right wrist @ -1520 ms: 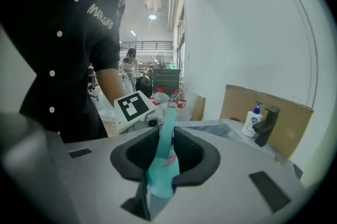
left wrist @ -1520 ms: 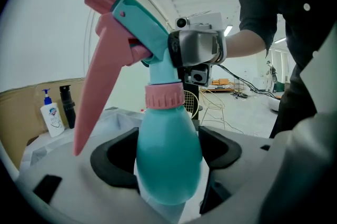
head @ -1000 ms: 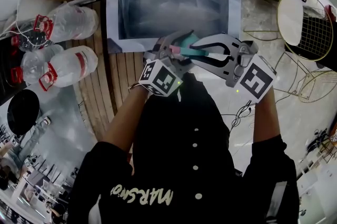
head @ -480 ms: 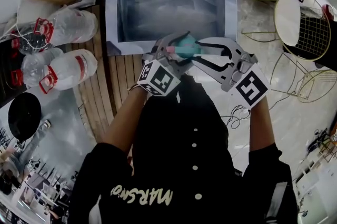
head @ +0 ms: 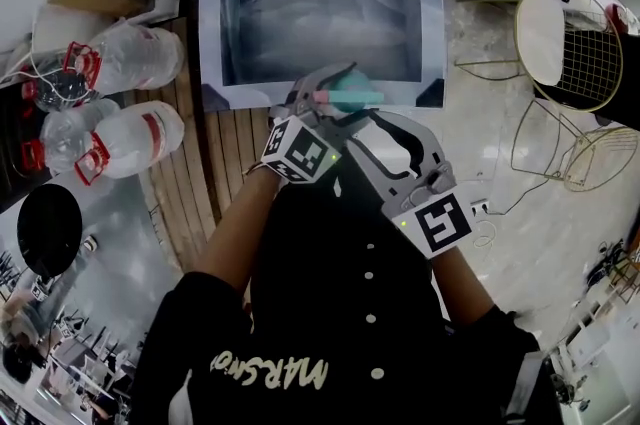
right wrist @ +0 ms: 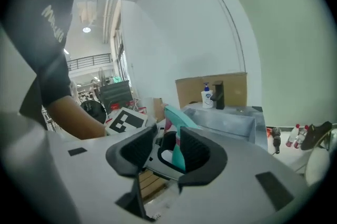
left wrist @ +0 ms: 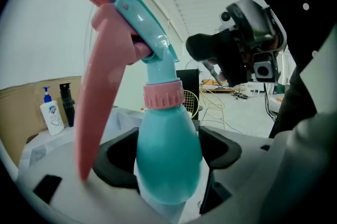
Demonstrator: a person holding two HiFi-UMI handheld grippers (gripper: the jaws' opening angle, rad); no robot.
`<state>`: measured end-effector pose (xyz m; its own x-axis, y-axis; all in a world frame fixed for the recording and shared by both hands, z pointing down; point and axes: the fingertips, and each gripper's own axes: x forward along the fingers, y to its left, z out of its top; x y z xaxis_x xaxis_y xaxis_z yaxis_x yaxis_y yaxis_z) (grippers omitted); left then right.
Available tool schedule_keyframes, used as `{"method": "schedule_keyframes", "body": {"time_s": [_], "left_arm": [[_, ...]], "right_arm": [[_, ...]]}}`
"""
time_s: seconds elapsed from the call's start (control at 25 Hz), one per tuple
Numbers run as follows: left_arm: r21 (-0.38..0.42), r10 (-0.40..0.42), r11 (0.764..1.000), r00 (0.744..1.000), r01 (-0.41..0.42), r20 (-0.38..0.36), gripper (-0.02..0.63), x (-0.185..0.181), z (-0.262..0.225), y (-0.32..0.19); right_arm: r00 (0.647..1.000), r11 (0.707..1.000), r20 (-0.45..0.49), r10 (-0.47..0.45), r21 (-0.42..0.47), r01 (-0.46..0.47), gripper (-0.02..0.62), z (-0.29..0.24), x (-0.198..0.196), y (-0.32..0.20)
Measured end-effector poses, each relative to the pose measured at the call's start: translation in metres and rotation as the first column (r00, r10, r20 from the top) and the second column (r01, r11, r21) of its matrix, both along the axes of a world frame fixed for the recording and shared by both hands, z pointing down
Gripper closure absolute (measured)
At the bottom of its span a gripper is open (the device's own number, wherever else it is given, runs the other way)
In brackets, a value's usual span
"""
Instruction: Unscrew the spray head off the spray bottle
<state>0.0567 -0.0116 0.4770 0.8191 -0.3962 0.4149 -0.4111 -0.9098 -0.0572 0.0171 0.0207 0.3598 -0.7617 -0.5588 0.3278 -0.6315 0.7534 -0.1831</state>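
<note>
Ahead of the person's chest, the left forearm (head: 235, 223) is reaching straight forward, and the left tool (head: 335, 101) is clenching the teal belly of the spray bottle (left wrist: 168, 159), its pads pressing on both sides. The spray head (left wrist: 131, 17) and its pink collar (left wrist: 163, 95) are standing upright above those jaws. The right forearm (head: 462, 288) is angling in from the right, so the right tool (head: 352, 125) is pointing diagonally at the bottle with its tips just short of the left tool. Its jaws have just been opening and are standing apart with nothing between the pads; the bottle is showing beyond the gap. A second ago this tool was lying level across the spray head. It has since rolled and drawn back, bringing its marker cube (head: 443, 225) nearer the torso, while the left tool is keeping its place. Beyond both tools a steel sink (head: 430, 13) is lying.
</note>
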Motion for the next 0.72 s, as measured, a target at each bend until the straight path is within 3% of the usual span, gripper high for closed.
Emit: {"method": "schedule_keyframes", "body": {"time_s": [0.16, 0.48, 0.72], "left_arm": [[0.004, 0.001, 1.0, 1.0, -0.001, -0.002, 0.236, 0.0, 0.0, 0.0], [0.009, -0.001, 1.0, 1.0, 0.001, -0.001, 0.236, 0.002, 0.0, 0.0], [0.005, -0.004, 1.0, 1.0, 0.004, -0.011, 0.236, 0.0, 0.0, -0.001]], "right_arm": [[0.998, 0.998, -0.013, 0.053, -0.04, -0.054, 0.382, 0.008, 0.0, -0.007], [0.999, 0.999, -0.031, 0.03, -0.023, -0.03, 0.357, 0.009, -0.004, -0.017], [1.0, 1.0, -0.019, -0.005, 0.001, 0.005, 0.293, 0.008, -0.013, -0.015]]}}
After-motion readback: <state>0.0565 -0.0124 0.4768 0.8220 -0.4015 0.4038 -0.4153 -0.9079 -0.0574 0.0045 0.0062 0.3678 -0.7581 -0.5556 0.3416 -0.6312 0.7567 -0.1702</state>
